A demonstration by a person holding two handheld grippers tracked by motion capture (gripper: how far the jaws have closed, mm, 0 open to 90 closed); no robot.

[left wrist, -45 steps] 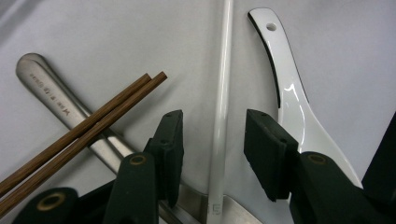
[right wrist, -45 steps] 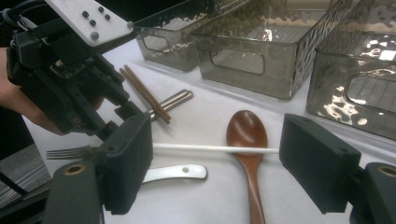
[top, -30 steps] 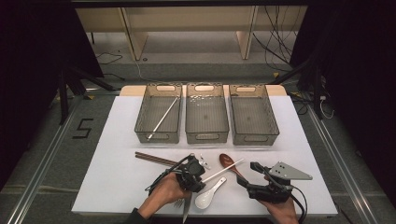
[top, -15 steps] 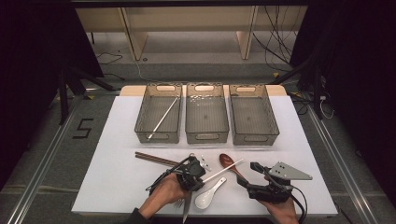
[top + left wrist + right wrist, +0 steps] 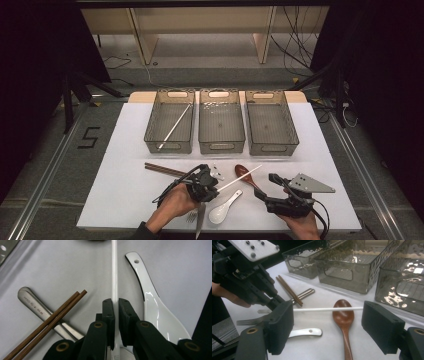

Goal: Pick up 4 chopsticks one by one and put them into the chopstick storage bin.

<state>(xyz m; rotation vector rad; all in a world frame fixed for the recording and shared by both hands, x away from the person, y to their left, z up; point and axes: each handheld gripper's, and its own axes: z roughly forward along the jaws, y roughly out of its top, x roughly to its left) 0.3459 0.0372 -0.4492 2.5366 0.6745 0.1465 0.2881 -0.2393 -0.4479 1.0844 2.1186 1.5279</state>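
White chopstick (image 5: 114, 270): smooth, glossy, looks like plastic or glazed ceramic; cannot tell which. White soup spoon (image 5: 152, 305): glossy glazed ceramic, bright highlights. Brown chopsticks (image 5: 53, 317): matt wood, fine grain. Steel handle (image 5: 37, 308): brushed metal, satin sheen, stamped lettering. Brown spoon (image 5: 343, 315): wood, smooth, slight lacquer shine. Fork (image 5: 252, 321): polished metal. Three bins (image 5: 352, 267): smoky translucent plastic, dimpled walls, glossy. Table cover (image 5: 125, 200): white, matt, paper-like. Left gripper (image 5: 114, 312) pads (image 5: 108, 312): matt black, rubbery.

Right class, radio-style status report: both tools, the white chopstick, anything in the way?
Left tool shut on white chopstick. Right tool open, empty. Chopstick lies across brown spoon; white spoon alongside.
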